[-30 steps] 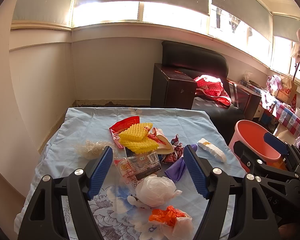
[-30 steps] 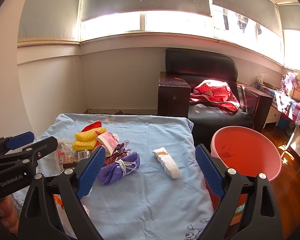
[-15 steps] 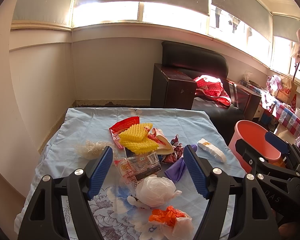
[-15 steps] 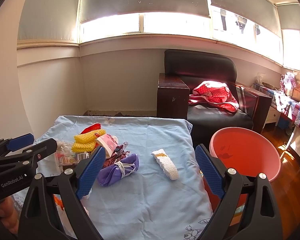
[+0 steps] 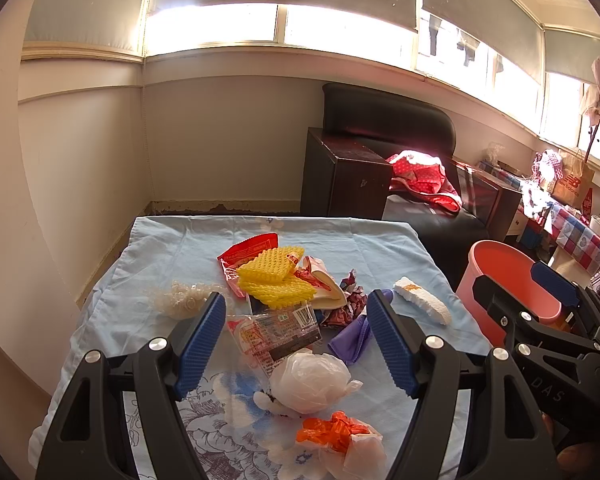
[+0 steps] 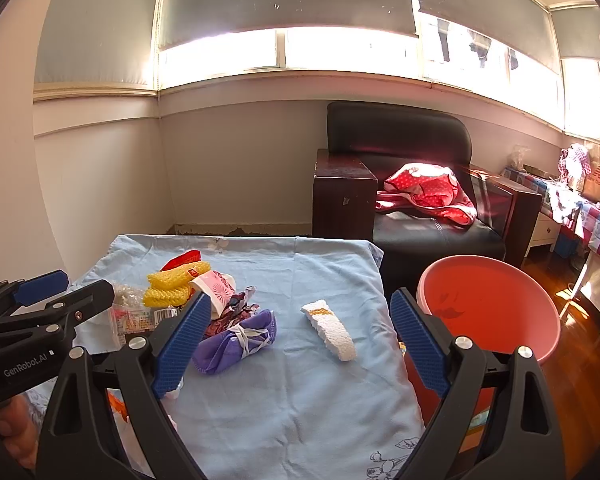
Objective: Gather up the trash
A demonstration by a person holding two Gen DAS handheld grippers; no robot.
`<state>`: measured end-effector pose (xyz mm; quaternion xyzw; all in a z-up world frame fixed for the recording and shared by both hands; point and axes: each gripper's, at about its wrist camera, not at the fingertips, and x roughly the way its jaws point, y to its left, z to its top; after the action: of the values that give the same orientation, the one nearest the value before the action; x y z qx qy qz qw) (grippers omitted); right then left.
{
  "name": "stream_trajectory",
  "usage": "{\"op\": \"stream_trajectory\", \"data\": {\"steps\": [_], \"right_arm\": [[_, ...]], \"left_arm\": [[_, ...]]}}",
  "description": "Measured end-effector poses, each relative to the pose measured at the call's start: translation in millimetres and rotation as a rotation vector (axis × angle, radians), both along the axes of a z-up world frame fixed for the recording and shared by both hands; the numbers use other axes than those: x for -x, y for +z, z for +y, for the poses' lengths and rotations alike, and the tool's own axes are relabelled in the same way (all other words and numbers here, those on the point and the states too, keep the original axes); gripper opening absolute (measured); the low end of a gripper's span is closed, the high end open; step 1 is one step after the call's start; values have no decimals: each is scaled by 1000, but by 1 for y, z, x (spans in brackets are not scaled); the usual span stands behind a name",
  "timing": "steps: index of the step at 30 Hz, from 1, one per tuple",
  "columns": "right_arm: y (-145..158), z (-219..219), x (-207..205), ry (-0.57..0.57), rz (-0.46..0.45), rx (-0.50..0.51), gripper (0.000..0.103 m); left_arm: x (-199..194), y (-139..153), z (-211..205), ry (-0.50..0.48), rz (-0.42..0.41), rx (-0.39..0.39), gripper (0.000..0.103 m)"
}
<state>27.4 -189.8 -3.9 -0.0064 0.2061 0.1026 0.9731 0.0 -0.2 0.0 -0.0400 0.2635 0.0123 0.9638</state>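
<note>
Trash lies on a table under a light blue cloth (image 5: pixel 172 252): yellow foam nets (image 5: pixel 274 276), a red wrapper (image 5: pixel 246 248), a clear printed packet (image 5: pixel 278 330), a white plastic ball (image 5: pixel 308 380), an orange scrap (image 5: pixel 332 434), a purple bundle (image 6: pixel 236 340) and a white foam strip (image 6: pixel 330 330). My left gripper (image 5: pixel 296 344) is open and empty, above the clear packet. My right gripper (image 6: pixel 300 340) is open and empty, above the cloth between the purple bundle and the foam strip. A pink basin (image 6: pixel 488 308) stands right of the table.
A black leather armchair (image 6: pixel 400 144) with a red dotted cloth (image 6: pixel 424 194) stands behind the table. A dark wooden side cabinet (image 5: pixel 346 176) is beside it. Walls close in on the left and far side. A cluttered checked table (image 5: pixel 576 232) is at far right.
Both grippers have crept slightly forward over the table. Nothing was taken hold of and both stay open.
</note>
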Motion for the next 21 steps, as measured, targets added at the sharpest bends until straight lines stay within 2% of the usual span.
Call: {"op": "stream_trajectory", "data": {"steps": [21], "right_arm": [[-1, -2, 2, -8, -7, -7, 91]], "left_arm": [[0, 0, 0, 0, -1, 1, 72]]}}
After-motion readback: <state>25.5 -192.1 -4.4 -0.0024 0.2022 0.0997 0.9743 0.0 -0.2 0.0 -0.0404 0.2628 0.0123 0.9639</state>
